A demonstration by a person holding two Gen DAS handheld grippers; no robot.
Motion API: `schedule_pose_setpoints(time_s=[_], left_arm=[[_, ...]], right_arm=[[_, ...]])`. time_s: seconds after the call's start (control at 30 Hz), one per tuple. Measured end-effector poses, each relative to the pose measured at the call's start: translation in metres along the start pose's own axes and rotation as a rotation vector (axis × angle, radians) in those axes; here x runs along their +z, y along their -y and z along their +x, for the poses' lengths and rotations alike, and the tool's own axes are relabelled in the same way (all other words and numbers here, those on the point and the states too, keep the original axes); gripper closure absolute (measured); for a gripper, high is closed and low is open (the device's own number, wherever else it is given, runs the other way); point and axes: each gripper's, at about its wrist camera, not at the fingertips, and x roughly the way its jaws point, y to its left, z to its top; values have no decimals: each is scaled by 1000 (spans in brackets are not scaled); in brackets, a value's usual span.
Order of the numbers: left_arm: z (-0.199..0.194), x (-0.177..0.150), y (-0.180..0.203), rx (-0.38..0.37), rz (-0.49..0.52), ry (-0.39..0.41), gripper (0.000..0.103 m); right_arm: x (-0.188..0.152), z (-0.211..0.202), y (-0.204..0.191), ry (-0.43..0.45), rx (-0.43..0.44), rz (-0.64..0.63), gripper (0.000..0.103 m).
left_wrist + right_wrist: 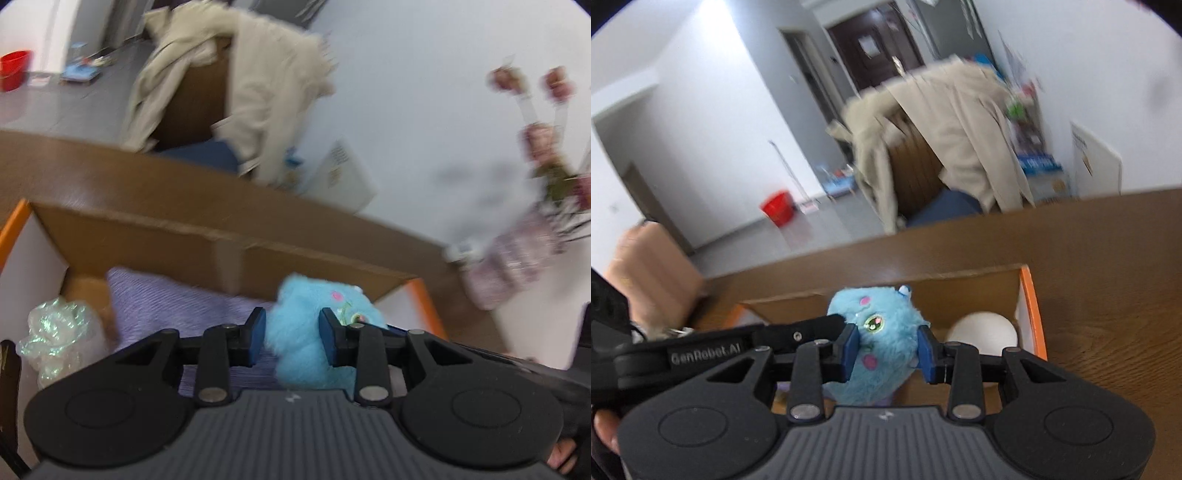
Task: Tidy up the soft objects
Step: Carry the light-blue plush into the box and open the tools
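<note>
Your left tool point(293, 338) pinches a fluffy sky-blue plush toy point(314, 332) between its blue pads, the long fur bulging out around both fingers. Your right tool point(887, 350) grips the same furry blue toy point(875, 343), its pads pressed into the sides just below a glittery green embroidered eye and beside pink stitched spots. The toy hangs between the two tools over an open cardboard box with orange-edged white flaps point(229, 254), which sits on the brown wood-grain counter point(110, 173).

The left wrist view shows what lies under and to the left of that tool inside the box: a ribbed lilac fabric cushion point(173, 302) directly beneath the fingers, and a crinkled, iridescent clear plastic bundle point(55, 332) against the left wall. Beyond the tool to the right, blurred, stands a pinkish vase of dried flowers point(517, 258).

The right wrist view shows instead a smooth, matte white ball point(982, 332) in the box just right of that tool's right finger, and the left tool's black arm reaching in from the left to the toy.

Both views show, beyond the counter, a beige coat draped over a wooden chair point(942, 147) and a red plastic bucket point(777, 206) on the grey floor.
</note>
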Motion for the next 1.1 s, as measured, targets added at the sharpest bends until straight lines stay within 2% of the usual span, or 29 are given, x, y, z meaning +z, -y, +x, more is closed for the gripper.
schedule_pose_setpoints(time_s=[0.13, 0.2, 0.43, 0.63, 0.77, 0.87, 1.1], left_arm=[[7, -2, -10, 28, -16, -7, 71], [0, -1, -9, 27, -8, 7, 71], [-62, 3, 18, 0, 112, 125, 65], [-130, -13, 39, 55, 229, 199, 52], [-184, -39, 44, 94, 249, 242, 43], [-227, -67, 48, 140, 282, 288, 40], [-320, -152, 62, 187, 361, 409, 26]], right_arm=[[-11, 39, 0, -79, -88, -29, 72], [-17, 44, -4, -96, -90, -53, 72], [-11, 20, -18, -29, -122, -116, 69], [0, -49, -29, 62, -127, -176, 62], [-7, -103, -40, 100, -159, -245, 58], [-19, -148, -47, 134, -167, -284, 49], [-73, -242, -63, 209, -160, -363, 39]])
